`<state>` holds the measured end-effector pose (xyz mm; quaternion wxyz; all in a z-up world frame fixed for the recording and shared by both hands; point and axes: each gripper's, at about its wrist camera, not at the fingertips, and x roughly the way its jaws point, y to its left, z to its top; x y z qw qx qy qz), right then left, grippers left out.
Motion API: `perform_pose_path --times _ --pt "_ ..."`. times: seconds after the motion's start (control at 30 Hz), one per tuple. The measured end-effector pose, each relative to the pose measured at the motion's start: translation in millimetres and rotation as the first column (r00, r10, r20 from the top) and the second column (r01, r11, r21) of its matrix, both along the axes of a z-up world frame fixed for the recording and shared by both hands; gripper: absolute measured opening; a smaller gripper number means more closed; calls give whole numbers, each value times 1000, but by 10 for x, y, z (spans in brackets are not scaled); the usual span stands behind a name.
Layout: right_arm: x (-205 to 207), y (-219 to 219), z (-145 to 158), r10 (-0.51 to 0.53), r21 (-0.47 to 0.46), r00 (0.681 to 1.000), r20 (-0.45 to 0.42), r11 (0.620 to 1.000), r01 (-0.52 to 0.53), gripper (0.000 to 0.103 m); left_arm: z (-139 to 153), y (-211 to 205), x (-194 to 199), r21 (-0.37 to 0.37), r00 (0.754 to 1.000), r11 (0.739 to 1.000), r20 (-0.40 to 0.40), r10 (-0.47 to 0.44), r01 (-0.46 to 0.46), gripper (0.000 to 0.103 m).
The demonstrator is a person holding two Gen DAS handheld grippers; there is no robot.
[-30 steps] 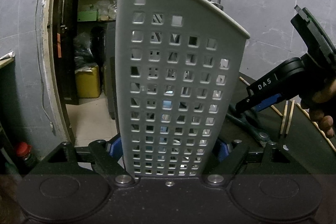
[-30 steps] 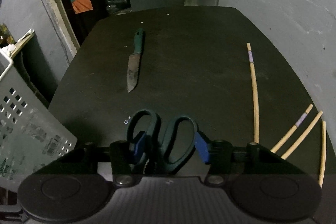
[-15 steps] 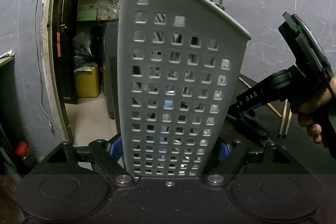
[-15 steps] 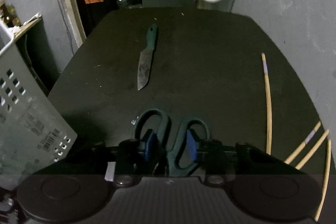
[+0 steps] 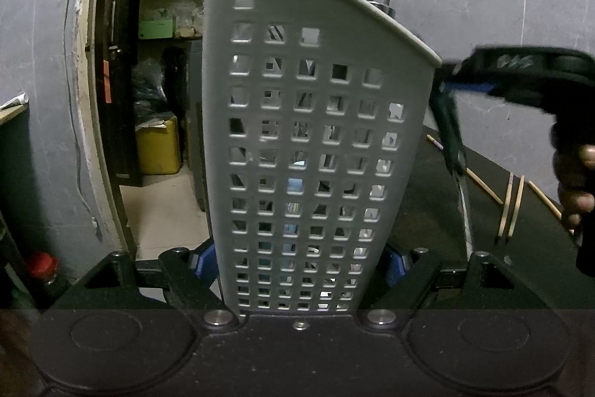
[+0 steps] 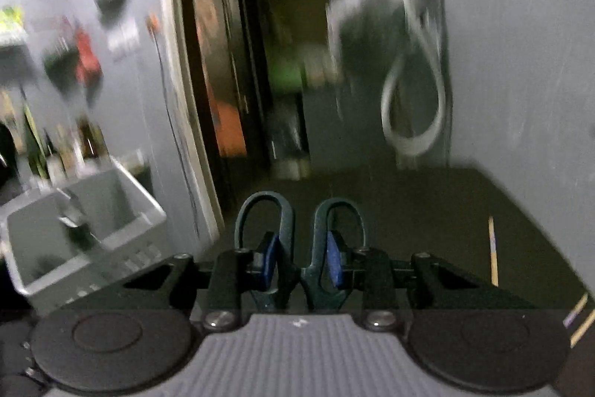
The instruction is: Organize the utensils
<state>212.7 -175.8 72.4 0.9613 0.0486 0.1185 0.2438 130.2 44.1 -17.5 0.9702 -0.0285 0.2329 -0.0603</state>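
Note:
My left gripper (image 5: pixel 299 261) is shut on a tall grey perforated utensil basket (image 5: pixel 312 144) and holds it upright. In the right wrist view the same basket (image 6: pixel 80 237) shows at lower left, its open top towards me. My right gripper (image 6: pixel 301 261) is shut on green-handled scissors (image 6: pixel 301 240), handles up. In the left wrist view the right gripper (image 5: pixel 520 80) is raised beside the basket's rim, and the scissors (image 5: pixel 452 151) hang blades down from it. The knife is out of view.
Several bamboo chopsticks (image 5: pixel 511 207) lie on the dark table (image 5: pixel 427 211) to the right; one shows in the right wrist view (image 6: pixel 492 250). An open doorway (image 5: pixel 148 99) with shelves and a yellow canister is behind. A hose loop (image 6: pixel 416 99) hangs on the grey wall.
My right gripper closed on the scissors, lifted them off the table and swung up towards the basket's rim. The left gripper and basket barely moved.

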Motion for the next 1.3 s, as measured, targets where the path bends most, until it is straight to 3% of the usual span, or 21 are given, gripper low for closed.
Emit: perform_pose_path --times 0.1,0.23,0.37,0.73,0.9,0.97,1.3 --pt "-246 -103 -73 -14 79 990 142 997 3 32 7 -22 -6 4 1000 1000 -1 2 -2 83" --pt "-398 -189 -178 -33 133 971 237 991 1 32 17 -53 -15 13 1000 1000 -2 7 -7 83" --pt "-653 -266 -221 -33 120 953 301 993 -4 32 36 -70 -13 16 1000 1000 -4 11 -11 83" --pt "-1288 -372 -338 -41 123 942 334 992 -1 33 42 -101 -26 28 1000 999 -5 21 -21 83" --pt "-1312 -429 -356 -52 149 944 325 989 3 34 44 -128 -30 34 1000 999 -6 26 -26 82" --pt "-1304 -440 -354 -52 149 945 323 989 3 39 47 -139 -30 37 1000 999 -6 27 -27 82" --pt "-1179 -354 -187 -7 89 947 322 996 -23 37 51 -143 -25 37 1000 999 -6 28 -27 82"
